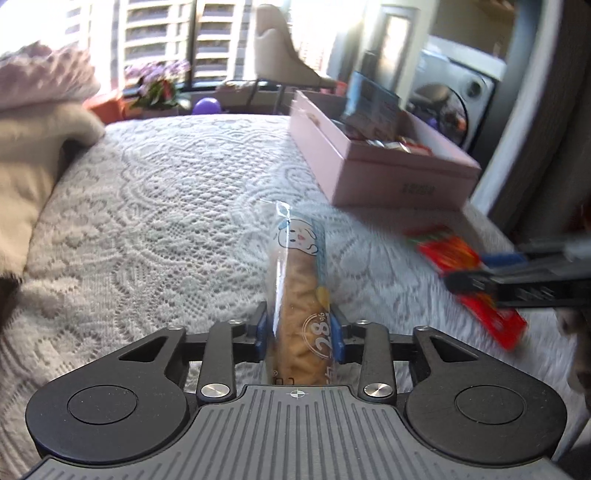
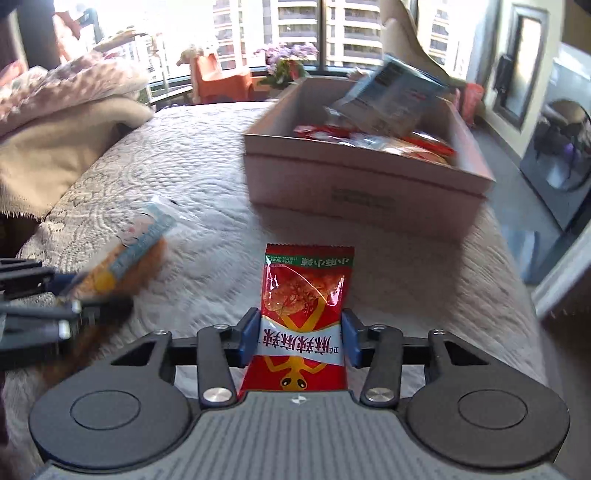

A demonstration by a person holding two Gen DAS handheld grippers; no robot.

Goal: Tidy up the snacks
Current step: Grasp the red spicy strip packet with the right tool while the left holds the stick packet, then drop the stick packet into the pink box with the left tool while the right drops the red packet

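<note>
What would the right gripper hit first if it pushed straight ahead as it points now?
Probably the near wall of the pink box. The right gripper, shut on the red snack packet, points at it over bare bedspread; height is unclear.

White lace bedspread [image 1: 155, 206] covers bed. Beige blanket [image 1: 33, 155] heaped at left. Bright windows [image 2: 332, 29] show high-rise facades. Purple flowers [image 2: 288, 55] on sill. Beige chair [image 1: 280, 55] beyond.

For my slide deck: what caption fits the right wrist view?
Right gripper holds a red foil snack packet before the pink cardboard box.
</note>
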